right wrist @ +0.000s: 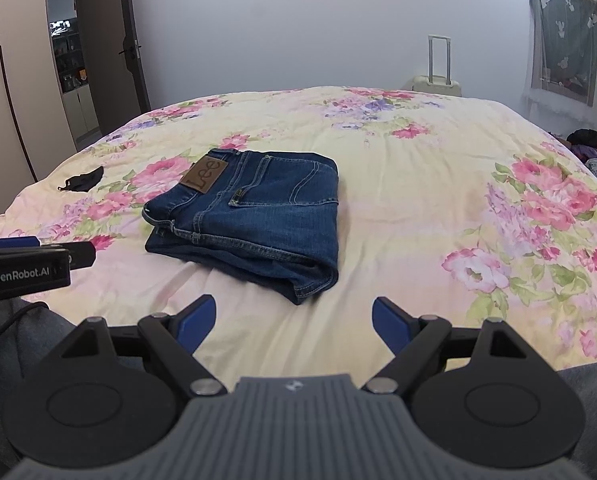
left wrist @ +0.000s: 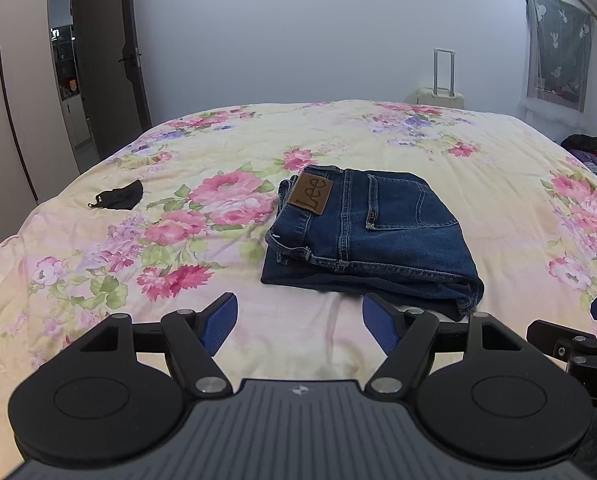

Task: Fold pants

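Dark blue jeans (left wrist: 372, 236) lie folded into a compact stack on the floral bedspread (left wrist: 202, 216), brown leather waistband patch facing up. In the right wrist view the same jeans (right wrist: 254, 220) sit left of centre. My left gripper (left wrist: 298, 320) hovers open just short of the stack's near edge, nothing between its blue pads. My right gripper (right wrist: 294, 322) is also open and empty, below and to the right of the stack's near corner. Each gripper shows at the edge of the other's view: the right gripper (left wrist: 574, 340), the left gripper (right wrist: 30, 260).
A small black cloth item (left wrist: 118, 198) lies on the bed's left side. A pile of clothes (left wrist: 594, 156) sits at the far right edge. Beyond the bed stand a pale suitcase (left wrist: 442, 88), a wardrobe and an open doorway (left wrist: 78, 80).
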A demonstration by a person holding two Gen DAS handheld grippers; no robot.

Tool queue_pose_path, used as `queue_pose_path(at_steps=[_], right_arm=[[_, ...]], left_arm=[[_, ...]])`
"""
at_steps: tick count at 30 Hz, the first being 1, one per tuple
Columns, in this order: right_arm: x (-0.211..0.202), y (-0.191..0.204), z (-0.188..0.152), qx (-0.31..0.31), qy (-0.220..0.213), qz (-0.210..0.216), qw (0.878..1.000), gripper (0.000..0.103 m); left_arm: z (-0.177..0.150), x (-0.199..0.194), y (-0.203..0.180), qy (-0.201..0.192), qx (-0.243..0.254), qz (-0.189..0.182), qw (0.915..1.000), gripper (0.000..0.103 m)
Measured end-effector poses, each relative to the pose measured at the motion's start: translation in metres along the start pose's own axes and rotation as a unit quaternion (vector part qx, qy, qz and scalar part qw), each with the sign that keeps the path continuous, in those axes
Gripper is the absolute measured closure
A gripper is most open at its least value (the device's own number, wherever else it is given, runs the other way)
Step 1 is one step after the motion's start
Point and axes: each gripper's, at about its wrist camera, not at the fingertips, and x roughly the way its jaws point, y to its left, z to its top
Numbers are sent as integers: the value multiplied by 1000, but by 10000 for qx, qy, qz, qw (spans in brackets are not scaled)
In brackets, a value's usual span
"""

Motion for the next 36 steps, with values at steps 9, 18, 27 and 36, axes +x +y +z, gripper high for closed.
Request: queue_pose_path(at_steps=[9, 18, 27, 36], right_arm=[[0, 0, 0, 2, 6, -5, 10000, 21], [2, -1, -2, 15, 45, -20, 10000, 21], [2, -1, -2, 4, 60, -46, 10000, 21], [2, -1, -2, 3, 61, -42, 10000, 21]], left_arm=[[0, 0, 0, 2, -3, 0, 10000, 19], [0, 0, -1, 2, -7, 0, 10000, 19], [0, 0, -1, 3, -9, 5, 10000, 19], [1, 0, 0, 7, -4, 3, 10000, 19]])
